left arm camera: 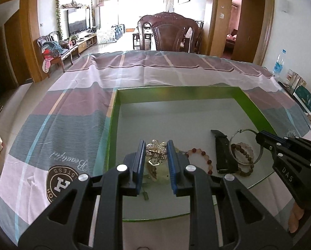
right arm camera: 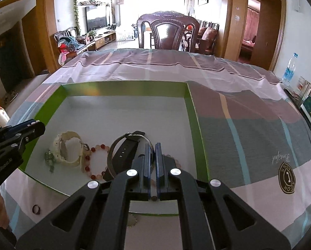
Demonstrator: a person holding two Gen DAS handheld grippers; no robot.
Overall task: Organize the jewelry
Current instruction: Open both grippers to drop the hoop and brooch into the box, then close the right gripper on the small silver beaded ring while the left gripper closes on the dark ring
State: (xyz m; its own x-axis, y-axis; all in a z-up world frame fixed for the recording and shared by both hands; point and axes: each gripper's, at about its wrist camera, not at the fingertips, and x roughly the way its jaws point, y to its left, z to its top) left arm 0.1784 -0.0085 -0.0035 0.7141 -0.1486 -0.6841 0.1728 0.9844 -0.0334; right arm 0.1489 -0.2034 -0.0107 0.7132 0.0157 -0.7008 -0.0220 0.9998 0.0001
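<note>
A green-walled tray with a grey floor lies on the striped tablecloth. My left gripper holds a pearl flower hair clip between its blue pads, above a cream watch. My right gripper is shut on a thin silver bangle, seen in the left wrist view lifted over the tray. A black watch, a red bead bracelet and a brown bead bracelet lie in the tray. A small ring and a toothed round piece lie outside the tray's near edge.
A carved wooden chair stands at the table's far side. A water bottle and boxes sit at the far right. A printed logo marks the cloth left of the tray.
</note>
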